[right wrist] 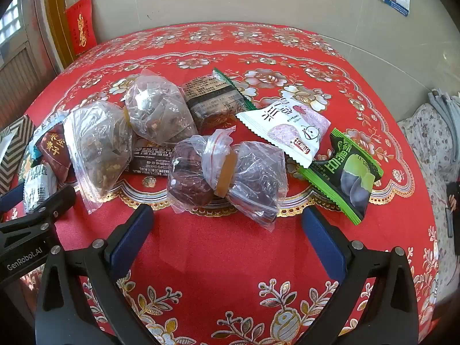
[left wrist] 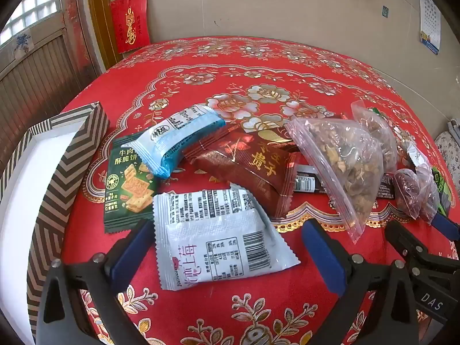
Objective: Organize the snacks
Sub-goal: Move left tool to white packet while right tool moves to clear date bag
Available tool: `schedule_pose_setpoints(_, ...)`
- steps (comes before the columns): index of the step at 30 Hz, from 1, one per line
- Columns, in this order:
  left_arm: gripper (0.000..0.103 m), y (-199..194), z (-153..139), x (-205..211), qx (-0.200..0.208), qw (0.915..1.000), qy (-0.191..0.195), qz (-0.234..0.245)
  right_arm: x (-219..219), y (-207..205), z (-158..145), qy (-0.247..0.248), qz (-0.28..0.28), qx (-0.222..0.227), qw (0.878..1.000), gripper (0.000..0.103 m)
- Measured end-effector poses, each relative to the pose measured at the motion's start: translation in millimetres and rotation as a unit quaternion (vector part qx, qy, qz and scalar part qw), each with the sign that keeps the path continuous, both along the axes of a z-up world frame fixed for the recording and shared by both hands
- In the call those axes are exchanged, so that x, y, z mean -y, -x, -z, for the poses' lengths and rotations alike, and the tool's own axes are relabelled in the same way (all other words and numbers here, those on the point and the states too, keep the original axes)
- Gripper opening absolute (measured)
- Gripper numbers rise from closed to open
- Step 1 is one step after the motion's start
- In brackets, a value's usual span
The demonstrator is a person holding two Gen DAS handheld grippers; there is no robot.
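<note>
A striped box [left wrist: 57,155] with a white inside stood at the table's left edge, beside the snacks spread over the red cloth [left wrist: 258,66]. The clear bag of dried bits [left wrist: 342,166] looked soft, light and slippery; its sealed rim seemed the safest hold. The white packet [left wrist: 218,238] lay flat between the left gripper's [left wrist: 227,254] wide-spread jaws, untouched; pinching a crimped edge would likely suit. The right gripper [right wrist: 227,241] hung released too, before the tied bag of dark fruit [right wrist: 227,172].

Box [left wrist: 57,155] left of snack packets [left wrist: 218,241]; zip bags [left wrist: 342,166] right.
</note>
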State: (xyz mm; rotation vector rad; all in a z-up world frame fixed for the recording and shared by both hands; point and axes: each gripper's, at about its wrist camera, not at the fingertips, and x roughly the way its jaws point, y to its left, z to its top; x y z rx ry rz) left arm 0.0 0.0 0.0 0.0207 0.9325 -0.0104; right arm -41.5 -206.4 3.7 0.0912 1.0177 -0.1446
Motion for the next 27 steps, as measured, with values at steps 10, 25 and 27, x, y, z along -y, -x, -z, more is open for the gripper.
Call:
schedule_pose_setpoints(10, 0.103, 13.2, -10.2, -8.2, 0.006, 0.9999, 0.007, 0.007, 2.7, 12.1, -7.1, -0.012, -0.007, 0.013, 1.0, 0.103)
schedule_pose_setpoints(25, 0.103, 31.5, -63.6, -67.1, 0.054, 0.9968, 0.05, -0.034, -14.6, 31.0, -74.0, -0.043, -0.057, 0.102, 0.992, 0.103)
schedule_pose_setpoints(27, 0.103, 32.0, -64.1, -70.0, 0.055, 0.9963, 0.054, -0.039, -19.0, 33.2, -75.8, -0.05, -0.067, 0.104, 0.991, 0.103)
